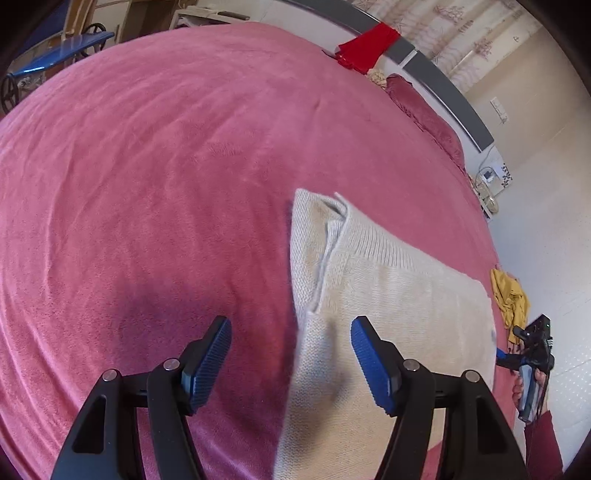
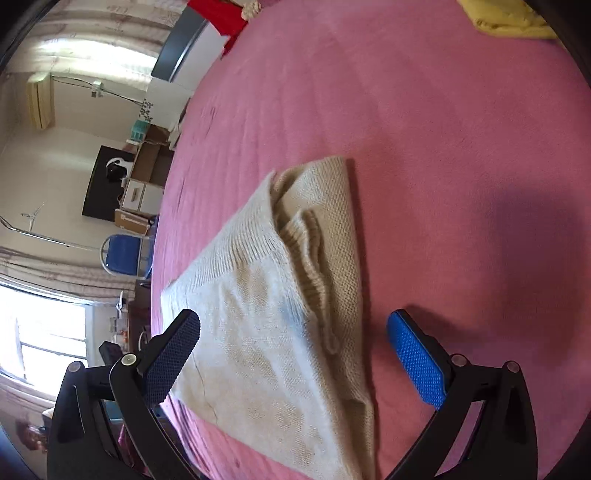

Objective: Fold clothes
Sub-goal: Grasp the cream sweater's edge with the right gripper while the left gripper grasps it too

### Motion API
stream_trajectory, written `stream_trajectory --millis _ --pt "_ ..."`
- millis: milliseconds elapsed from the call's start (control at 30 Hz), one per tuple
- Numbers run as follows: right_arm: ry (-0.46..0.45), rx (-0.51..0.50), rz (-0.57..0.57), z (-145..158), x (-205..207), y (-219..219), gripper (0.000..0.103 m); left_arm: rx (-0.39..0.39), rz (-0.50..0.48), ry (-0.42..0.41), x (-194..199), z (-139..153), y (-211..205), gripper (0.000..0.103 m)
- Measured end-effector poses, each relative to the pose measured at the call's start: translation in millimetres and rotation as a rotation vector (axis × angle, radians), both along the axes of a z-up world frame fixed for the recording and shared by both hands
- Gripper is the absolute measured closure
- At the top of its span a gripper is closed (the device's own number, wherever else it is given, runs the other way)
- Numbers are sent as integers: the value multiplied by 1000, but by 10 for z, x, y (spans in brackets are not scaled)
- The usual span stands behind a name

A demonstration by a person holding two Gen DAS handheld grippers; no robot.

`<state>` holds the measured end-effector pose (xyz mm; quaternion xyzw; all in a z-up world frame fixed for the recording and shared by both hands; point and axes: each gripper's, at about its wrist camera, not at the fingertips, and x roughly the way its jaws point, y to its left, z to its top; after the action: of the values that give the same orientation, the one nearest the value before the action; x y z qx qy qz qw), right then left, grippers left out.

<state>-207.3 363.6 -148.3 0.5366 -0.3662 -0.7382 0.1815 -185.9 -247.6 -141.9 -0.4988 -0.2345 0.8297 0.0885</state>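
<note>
We see a cream knitted sweater, folded into a long flat shape with its ribbed edge turned up, lying on a pink plush bedspread near the bed's edge. The left gripper hangs above the sweater's near end with its 2 blue-padded fingers spread wide and gripping nothing; 1 finger is over bare bedspread, the other over the knit. In the right wrist view, the right gripper likewise stands wide apart and empty, its fingers straddling the sweater's near part.

Around the bed we note a crumpled mustard-yellow garment at the bedspread's edge just beyond the sweater, a red cloth draped over the grey headboard, and a dark pink pillow below it. A pale yellow folded cloth lies at the far corner in the right wrist view. Nothing lies between either gripper and the sweater.
</note>
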Motion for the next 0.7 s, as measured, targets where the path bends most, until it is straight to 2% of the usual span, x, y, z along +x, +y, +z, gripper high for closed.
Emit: stream_trajectory --millis 133,200,233,267,333,400,533,600,667,700 --pt "20 -6 64 -50 -33 -73 1 8 -1 -19 -40 -80 -35 34" --pt "19 21 68 -73 -50 -89 11 15 5 -19 -53 -93 -46 34" --pt "17 41 70 -79 -52 -95 25 14 1 -18 -60 -81 -42 34" --pt "12 74 72 -75 -44 -99 47 12 -3 -18 -66 -68 -37 34" --pt "1 131 91 -63 -37 -125 80 10 -11 -16 -79 -43 -29 34" --pt "3 152 107 -37 -32 -146 80 8 -18 -15 -92 -18 -21 34" --pt "3 59 85 -67 -49 -71 74 36 -22 -16 -148 27 -57 34" --pt "3 25 77 -119 -30 -28 66 43 -27 -32 -216 -2 -79 34" --pt "13 -25 74 -160 -22 -8 50 50 -37 -51 -272 -27 -80 34" --pt "24 -49 75 -170 -26 -7 46 58 -43 -57 -300 -34 -73 34"
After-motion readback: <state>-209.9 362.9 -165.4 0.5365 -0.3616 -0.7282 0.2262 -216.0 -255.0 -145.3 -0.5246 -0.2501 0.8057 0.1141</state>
